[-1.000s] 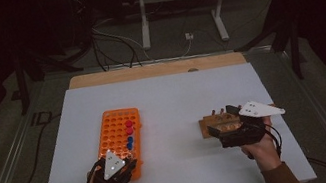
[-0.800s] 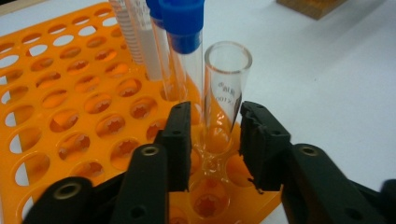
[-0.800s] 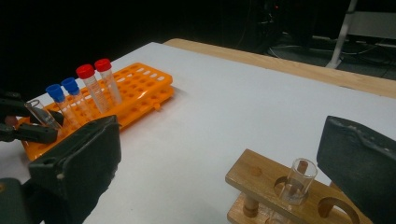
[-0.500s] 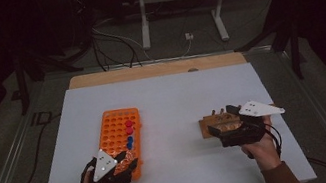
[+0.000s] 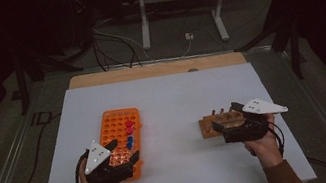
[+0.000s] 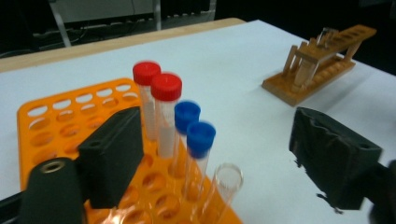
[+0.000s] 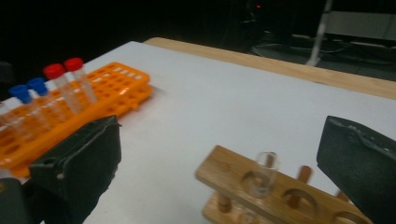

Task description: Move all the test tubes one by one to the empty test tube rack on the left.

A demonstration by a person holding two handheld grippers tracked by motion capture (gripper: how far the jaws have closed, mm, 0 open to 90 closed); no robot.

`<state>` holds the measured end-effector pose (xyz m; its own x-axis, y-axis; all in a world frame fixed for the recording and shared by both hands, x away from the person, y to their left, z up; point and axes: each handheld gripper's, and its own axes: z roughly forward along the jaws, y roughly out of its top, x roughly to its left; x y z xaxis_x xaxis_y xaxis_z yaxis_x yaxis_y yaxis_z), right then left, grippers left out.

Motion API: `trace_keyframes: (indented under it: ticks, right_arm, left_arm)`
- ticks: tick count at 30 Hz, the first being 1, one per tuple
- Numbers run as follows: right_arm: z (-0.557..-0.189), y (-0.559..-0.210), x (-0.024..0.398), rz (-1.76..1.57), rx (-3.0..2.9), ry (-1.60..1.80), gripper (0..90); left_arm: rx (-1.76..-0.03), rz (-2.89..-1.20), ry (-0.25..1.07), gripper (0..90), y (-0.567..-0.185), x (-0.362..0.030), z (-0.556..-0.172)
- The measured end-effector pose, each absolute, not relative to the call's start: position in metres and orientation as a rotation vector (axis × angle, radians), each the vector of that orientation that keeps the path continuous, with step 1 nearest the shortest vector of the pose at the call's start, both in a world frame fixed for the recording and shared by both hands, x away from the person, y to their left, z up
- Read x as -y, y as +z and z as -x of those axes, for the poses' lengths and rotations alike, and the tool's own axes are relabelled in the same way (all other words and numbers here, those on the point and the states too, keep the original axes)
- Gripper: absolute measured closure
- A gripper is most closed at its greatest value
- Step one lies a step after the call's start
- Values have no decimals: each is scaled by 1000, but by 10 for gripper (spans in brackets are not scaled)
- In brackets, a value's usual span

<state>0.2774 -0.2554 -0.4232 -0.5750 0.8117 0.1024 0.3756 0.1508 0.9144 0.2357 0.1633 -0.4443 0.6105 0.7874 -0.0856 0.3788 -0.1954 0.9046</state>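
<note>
Your high view looks forward and down over the whole white table (image 5: 172, 95) from your own edge. Your left gripper view sits low and close over the orange rack (image 6: 70, 116), facing across to the wooden rack (image 6: 317, 60). Your right gripper view hugs that wooden rack (image 7: 280, 191), probably facing the table's far left corner; both share the racks.

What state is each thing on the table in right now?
Orange rack: flat on table, partly filled.
Red-capped tubes: capped, upright.
Blue-capped tubes: capped, upright.
Uncapped tube: open, standing in rack.
Wooden rack: holds one open tube.
Left hand-held gripper: open.
Right hand-held gripper: open.
</note>
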Motion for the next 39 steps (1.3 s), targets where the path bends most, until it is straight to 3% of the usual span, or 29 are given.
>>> trace_keyframes:
  ticks: [5, 12, 16, 20, 33, 39]
  right_arm:
    - [-280, -424, 262, -1157, -2002, 1384, 1]
    - [-286, -432, 272, -1200, -1980, 1356, 120]
    - [-291, -443, 273, -1226, -1982, 1313, 200]
    - [-294, -453, 267, -1199, -2026, 1286, 375]
    - [-298, -465, 247, -1131, -2035, 1184, 741]
    - [-298, -465, 245, -1131, -2029, 1166, 758]
  left_arm:
    - [-949, -1782, 496, 103, -439, -156, -243]
    - [-961, -1764, 509, 5, -435, -143, -252]
    - [-956, -1755, 506, 4, -433, -137, -254]
    - [-946, -1746, 506, 4, -432, -134, -255]
    - [-960, -1722, 501, 4, -432, -139, -252]
    - [-962, -1723, 498, 5, -433, -139, -252]
